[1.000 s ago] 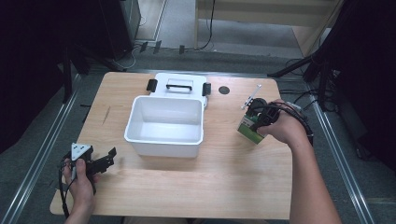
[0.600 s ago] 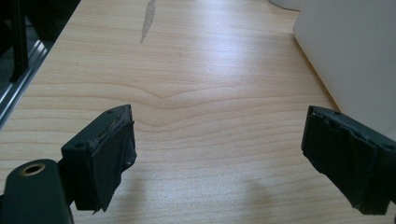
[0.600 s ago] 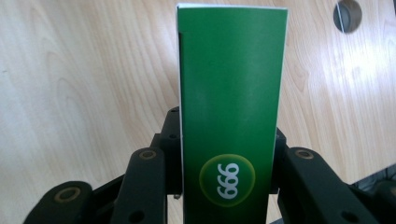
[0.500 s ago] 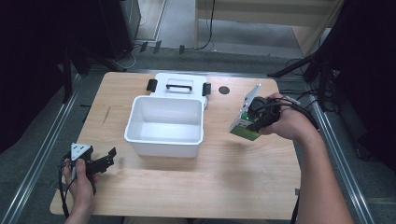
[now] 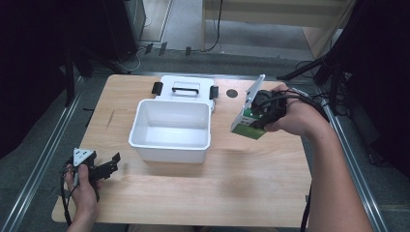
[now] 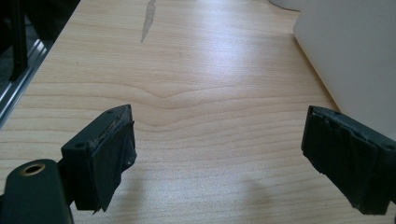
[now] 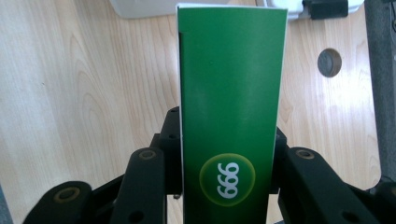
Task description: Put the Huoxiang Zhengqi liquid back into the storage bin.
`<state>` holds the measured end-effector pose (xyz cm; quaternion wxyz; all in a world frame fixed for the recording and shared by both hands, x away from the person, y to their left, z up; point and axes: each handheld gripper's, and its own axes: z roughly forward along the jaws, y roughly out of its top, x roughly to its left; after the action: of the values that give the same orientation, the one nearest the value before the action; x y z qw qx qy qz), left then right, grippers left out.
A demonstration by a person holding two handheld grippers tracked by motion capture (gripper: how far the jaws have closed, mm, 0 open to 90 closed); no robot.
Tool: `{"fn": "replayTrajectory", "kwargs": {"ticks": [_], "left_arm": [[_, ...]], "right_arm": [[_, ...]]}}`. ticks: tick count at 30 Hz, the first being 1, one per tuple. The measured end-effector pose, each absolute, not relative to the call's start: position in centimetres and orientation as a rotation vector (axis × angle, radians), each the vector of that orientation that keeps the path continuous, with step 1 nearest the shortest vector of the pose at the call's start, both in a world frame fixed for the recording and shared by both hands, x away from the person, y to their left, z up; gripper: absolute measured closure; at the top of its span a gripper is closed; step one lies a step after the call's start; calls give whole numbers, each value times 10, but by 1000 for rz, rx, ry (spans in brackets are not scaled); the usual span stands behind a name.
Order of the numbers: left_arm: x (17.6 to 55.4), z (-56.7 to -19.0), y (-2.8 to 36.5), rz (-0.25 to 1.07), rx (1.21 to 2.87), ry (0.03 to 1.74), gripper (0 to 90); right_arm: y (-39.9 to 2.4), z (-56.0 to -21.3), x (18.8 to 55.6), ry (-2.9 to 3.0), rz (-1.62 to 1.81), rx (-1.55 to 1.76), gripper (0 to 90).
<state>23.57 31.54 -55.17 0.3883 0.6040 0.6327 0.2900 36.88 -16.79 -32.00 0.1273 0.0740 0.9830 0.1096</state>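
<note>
The right gripper is clamped on a green box, held up off the table, just right of the white bin. The left gripper sits low with jaws wide, nothing between them, bin wall right beside it.

My gripper: the two black jaws stand wide apart, and nothing is between them.
My pads: they are covered with dark tape, a little torn at the edges.
Table: light wood, and I am low over it.
Mark on the wood: a grey streak, far ahead.
White box: its plain wall is just beside my right jaw.
Left edge: a metal rail runs beside the table.
</note>
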Motion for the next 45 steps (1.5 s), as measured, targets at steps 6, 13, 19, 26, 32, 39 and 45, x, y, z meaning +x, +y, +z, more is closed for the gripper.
{"fn": "replayTrajectory", "kwargs": {"ticks": [6, 13, 19, 26, 32, 39, 45], "left_arm": [[236, -552, 315, 737, 1536, 1610, 105], [236, -552, 315, 735, 1537, 1611, 105], [236, -552, 316, 734, 1534, 1611, 105], [236, -552, 316, 735, 1537, 1615, 105], [236, -552, 316, 733, 1537, 1617, 105], [236, -552, 316, 732, 1536, 1616, 105], [236, -552, 316, 731, 1536, 1617, 105]], "right_arm": [[-158, -305, 369, 2855, 322, 180, 643], [-142, -287, 368, 2852, 310, 147, 643], [-126, -276, 370, 2855, 319, 124, 642], [-112, -267, 370, 2856, 334, 96, 642], [-96, -260, 369, 2847, 337, 68, 642], [-73, -257, 370, 2849, 326, 35, 642], [-55, -259, 371, 2863, 321, 16, 640]]}}
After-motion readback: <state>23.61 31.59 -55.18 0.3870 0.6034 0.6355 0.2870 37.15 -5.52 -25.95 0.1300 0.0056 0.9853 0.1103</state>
